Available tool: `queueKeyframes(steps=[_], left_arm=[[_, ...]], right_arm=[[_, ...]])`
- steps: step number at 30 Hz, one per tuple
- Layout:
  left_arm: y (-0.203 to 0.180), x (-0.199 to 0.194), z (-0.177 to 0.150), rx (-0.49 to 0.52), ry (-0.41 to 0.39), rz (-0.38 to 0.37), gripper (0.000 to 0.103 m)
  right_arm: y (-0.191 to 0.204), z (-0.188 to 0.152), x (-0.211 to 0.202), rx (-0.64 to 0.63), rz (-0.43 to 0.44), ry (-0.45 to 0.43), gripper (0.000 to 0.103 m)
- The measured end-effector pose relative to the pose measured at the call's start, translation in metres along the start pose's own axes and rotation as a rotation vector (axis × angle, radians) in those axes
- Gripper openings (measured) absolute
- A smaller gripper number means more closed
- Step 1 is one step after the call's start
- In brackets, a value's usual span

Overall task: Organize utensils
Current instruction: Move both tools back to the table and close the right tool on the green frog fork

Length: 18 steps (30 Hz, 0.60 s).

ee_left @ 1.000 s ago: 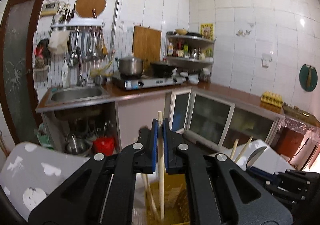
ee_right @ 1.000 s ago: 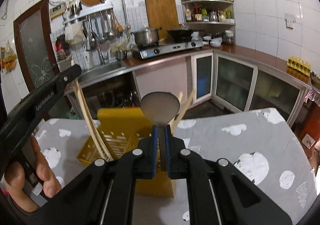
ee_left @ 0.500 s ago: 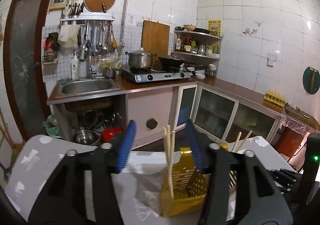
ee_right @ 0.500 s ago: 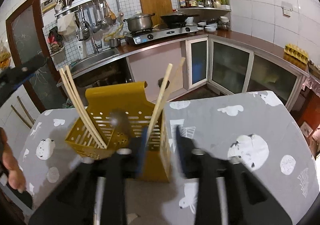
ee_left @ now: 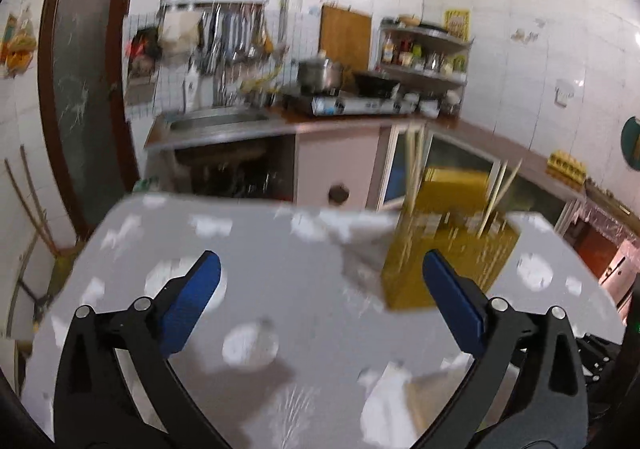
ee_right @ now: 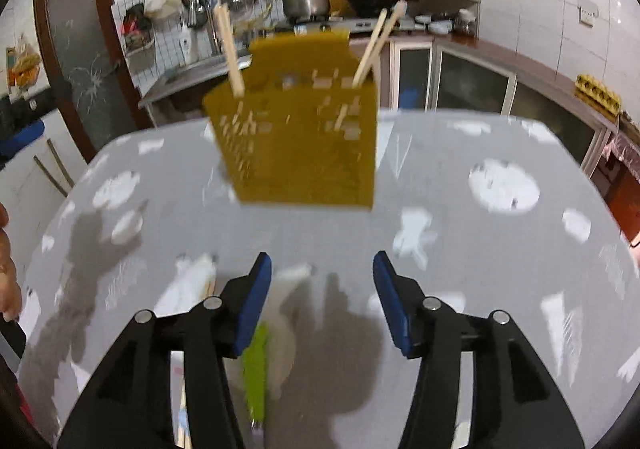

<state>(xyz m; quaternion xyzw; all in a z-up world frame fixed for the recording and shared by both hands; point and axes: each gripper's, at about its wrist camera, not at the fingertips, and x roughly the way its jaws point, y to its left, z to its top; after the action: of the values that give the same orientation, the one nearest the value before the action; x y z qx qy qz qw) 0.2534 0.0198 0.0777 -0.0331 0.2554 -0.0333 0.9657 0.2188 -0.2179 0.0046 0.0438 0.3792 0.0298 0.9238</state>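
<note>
A yellow slotted utensil holder [ee_right: 300, 121] stands on the grey table with wooden chopsticks [ee_right: 230, 49] leaning out at its left and another pair [ee_right: 376, 41] at its right. It also shows in the left wrist view [ee_left: 448, 249], to the right of my left gripper. My left gripper [ee_left: 320, 289] is open and empty above the table. My right gripper [ee_right: 322, 297] is open and empty, in front of the holder. A green-handled utensil [ee_right: 255, 373] lies on the table under the right gripper's left finger. Both views are motion-blurred.
The grey tablecloth with white patches [ee_right: 500, 189] covers a round table. White paper or wrappers [ee_left: 388, 401] lie near the front. Behind are a sink counter [ee_left: 216, 121], stove with pot [ee_left: 320, 75] and cabinets. A hand [ee_right: 6, 273] shows at left.
Both grippers opened and let go: the left released chopsticks into the holder, the right released a spoon-like utensil. Both then pulled back and down toward the table.
</note>
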Motion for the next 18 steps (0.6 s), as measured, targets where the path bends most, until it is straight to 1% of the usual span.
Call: queueKeyframes(steps=[5, 8, 11, 14, 15, 16, 17, 18], left_arm=[[0.01, 0.017, -0.052, 0.01, 0.132, 0.022, 0.098], [0.011, 0.026, -0.076, 0.026, 0.194, 0.037, 0.098], [0.014, 0.032, -0.091, 0.028, 0.237, 0.054, 0.098], [0.014, 0.032, -0.099, 0.033, 0.253, 0.056, 0.098], [0.011, 0.032, -0.1, 0.035, 0.258, 0.056, 0.098], [0.01, 0.032, -0.101, 0.036, 0.262, 0.054, 0.098], [0.008, 0.033, -0.102, 0.04, 0.267, 0.051, 0.098], [0.005, 0.033, -0.102, 0.043, 0.271, 0.047, 0.098]], right_arm=[[0.013, -0.033, 0.006, -0.014, -0.006, 0.031, 0.053], [0.023, -0.046, 0.012, -0.031, -0.01, 0.055, 0.053], [0.031, -0.053, 0.019, -0.055, -0.024, 0.074, 0.053], [0.035, -0.053, 0.029, -0.067, -0.058, 0.102, 0.052], [0.036, -0.052, 0.032, -0.063, -0.057, 0.11, 0.049], [0.036, -0.051, 0.035, -0.059, -0.052, 0.118, 0.042], [0.037, -0.049, 0.037, -0.065, -0.052, 0.127, 0.039], [0.038, -0.047, 0.038, -0.072, -0.056, 0.132, 0.033]])
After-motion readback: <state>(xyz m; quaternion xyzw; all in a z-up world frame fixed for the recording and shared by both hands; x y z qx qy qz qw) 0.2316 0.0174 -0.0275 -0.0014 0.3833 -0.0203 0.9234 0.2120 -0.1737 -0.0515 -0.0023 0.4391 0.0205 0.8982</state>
